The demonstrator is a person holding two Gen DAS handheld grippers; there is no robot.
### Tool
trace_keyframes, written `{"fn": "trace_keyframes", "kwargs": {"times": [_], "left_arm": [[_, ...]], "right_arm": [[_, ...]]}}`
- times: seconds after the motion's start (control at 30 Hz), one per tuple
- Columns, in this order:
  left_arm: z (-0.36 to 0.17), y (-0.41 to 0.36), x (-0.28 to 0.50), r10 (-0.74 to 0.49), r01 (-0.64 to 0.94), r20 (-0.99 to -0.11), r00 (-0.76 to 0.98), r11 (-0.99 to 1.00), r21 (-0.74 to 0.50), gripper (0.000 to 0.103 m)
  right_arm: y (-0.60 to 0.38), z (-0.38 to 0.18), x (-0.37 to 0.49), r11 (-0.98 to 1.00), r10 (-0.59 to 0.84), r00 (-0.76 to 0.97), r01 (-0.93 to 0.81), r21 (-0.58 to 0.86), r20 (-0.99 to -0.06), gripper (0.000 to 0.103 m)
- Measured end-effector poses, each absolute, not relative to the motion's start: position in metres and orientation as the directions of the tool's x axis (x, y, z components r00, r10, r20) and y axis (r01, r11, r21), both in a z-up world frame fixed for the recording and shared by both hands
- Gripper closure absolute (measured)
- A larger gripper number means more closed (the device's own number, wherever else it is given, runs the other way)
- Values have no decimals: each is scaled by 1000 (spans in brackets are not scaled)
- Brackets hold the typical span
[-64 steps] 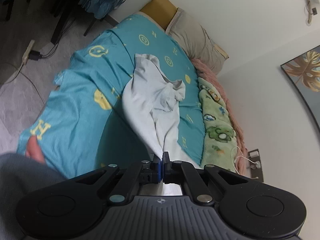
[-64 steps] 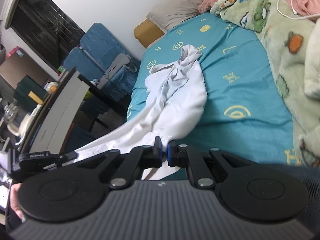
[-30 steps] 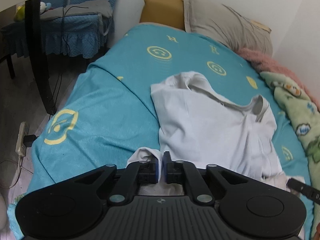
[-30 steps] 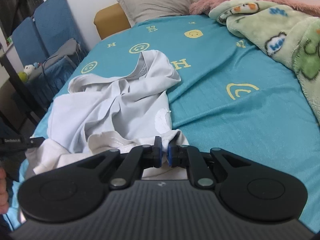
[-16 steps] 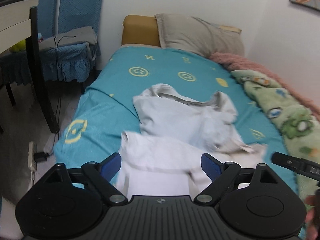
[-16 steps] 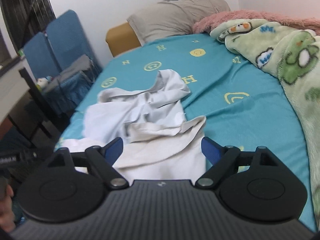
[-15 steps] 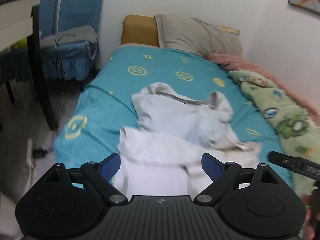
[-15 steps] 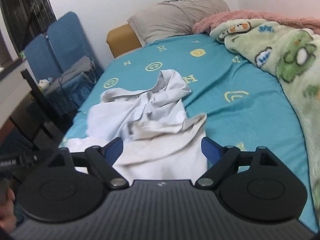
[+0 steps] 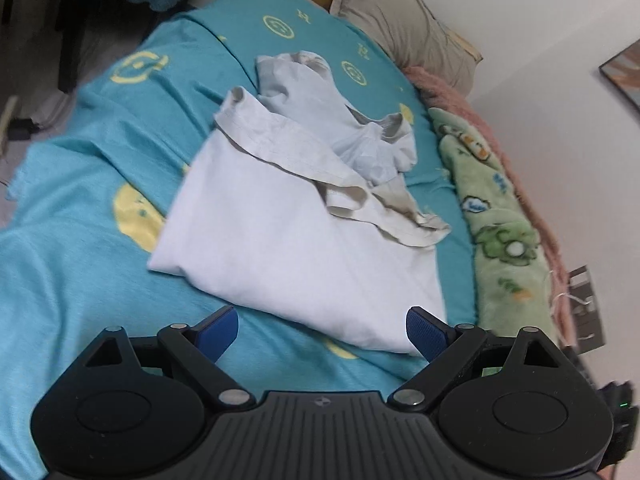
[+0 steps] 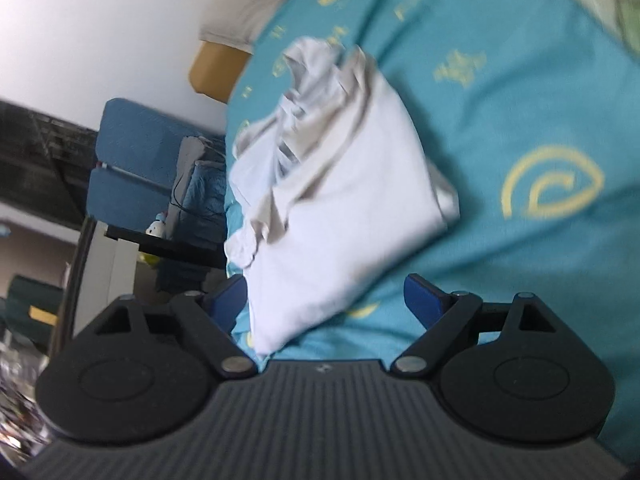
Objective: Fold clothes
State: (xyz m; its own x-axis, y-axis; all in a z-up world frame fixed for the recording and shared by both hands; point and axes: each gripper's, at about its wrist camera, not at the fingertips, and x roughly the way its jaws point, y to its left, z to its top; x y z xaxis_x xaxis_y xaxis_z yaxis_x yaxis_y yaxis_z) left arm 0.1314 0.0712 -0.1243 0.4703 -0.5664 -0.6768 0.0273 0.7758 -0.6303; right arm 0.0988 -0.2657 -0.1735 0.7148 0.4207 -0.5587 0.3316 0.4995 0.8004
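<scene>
- One white t-shirt (image 9: 288,240) lying folded in half on teal bedsheet (image 9: 72,280), hem edge bunched over collar end.
- Left gripper (image 9: 322,330) spread wide, empty, hovering near shirt's fold.
- Right gripper (image 10: 324,294) spread wide too, empty; view blurred.
- Risk: uneven top layer, next fold likely crooked; loose sleeve may slip out.
- One pillow (image 9: 404,20), one green blanket (image 9: 504,240).

Letter "H" prints on bedsheet (image 10: 458,65)
</scene>
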Motion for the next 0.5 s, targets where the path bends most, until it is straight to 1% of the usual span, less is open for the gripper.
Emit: {"fn": "trace_keyframes", "kwargs": {"times": [0.03,0.07,0.1,0.17,0.3,0.37,0.4,0.43,0.5], "left_arm": [[-128,70,133,-583,22,-668,463,761,-649,10],[-131,68,134,-593,20,-662,459,751,-660,11],[-133,66,134,-600,18,-656,457,744,-668,12],[-137,62,136,-618,18,-641,455,726,-687,12],[-144,54,143,-664,18,-599,448,676,-736,12],[-152,47,150,-692,9,-582,427,647,-763,12],[-157,43,154,-706,9,-577,411,636,-772,12],[-162,39,158,-718,10,-573,395,627,-779,12],[-171,32,165,-742,11,-567,357,611,-792,12]], "right_arm": [[-265,-179,101,481,427,714,341,808,-555,24],[-263,-184,104,462,433,713,350,815,-552,27],[-263,-189,106,445,436,714,358,821,-548,30],[-263,-196,112,422,419,726,375,825,-544,31],[-267,-209,123,397,374,730,431,810,-572,45],[-269,-215,127,381,357,731,454,805,-581,60],[-268,-215,128,385,350,731,458,802,-585,75],[-268,-214,129,394,343,734,453,800,-585,84],[-266,-210,130,413,331,743,441,797,-582,91]]}}
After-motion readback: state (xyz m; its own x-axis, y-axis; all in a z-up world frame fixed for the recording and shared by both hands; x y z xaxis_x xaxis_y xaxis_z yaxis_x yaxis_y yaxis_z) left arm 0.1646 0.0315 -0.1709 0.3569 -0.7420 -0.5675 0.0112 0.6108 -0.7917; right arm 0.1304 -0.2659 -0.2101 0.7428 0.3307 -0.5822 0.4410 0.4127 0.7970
